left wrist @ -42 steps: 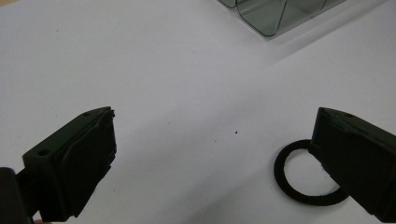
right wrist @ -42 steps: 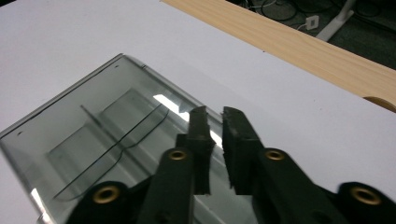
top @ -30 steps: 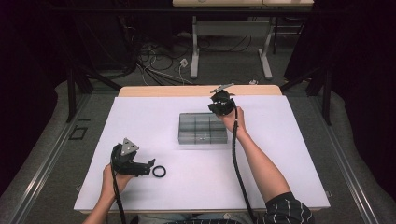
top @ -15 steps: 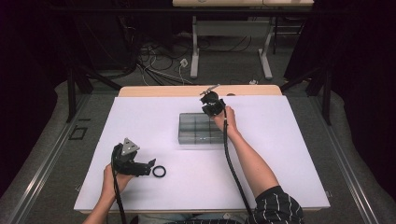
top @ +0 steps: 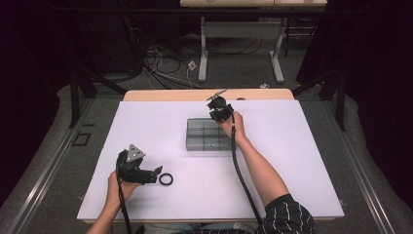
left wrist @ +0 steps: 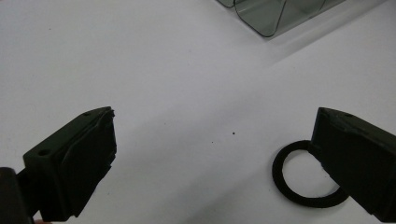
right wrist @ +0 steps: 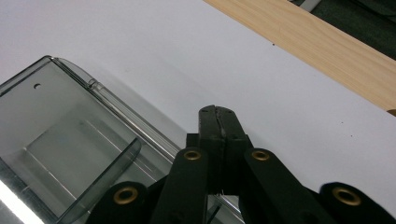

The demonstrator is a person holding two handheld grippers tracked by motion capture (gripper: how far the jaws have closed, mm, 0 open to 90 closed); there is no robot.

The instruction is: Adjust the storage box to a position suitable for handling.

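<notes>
Two grippers are working over the white surface (top: 302,161). Left gripper (top: 157,171) is sitting low at the near left, held in the person's left hand (top: 118,187), jaws spread wide with nothing between them. Black ring (top: 166,179) is lying flat on the surface just beside the jaw tips; in the left gripper view the ring (left wrist: 308,175) is showing partly behind one jaw, with the gap between the jaws lying over bare surface. Right gripper (top: 217,110) is hovering at the far edge of the clear plastic box (top: 207,135), which is sitting mid-surface, well apart from the ring. In the right gripper view its jaws are pressed fully together, gripping nothing, with the tips (right wrist: 218,116) pointing past the box's rounded rim (right wrist: 116,112) onto bare surface. Box dividers are showing through the clear walls. Wooden edge strip (right wrist: 317,42) is running along the far side of the surface.
</notes>
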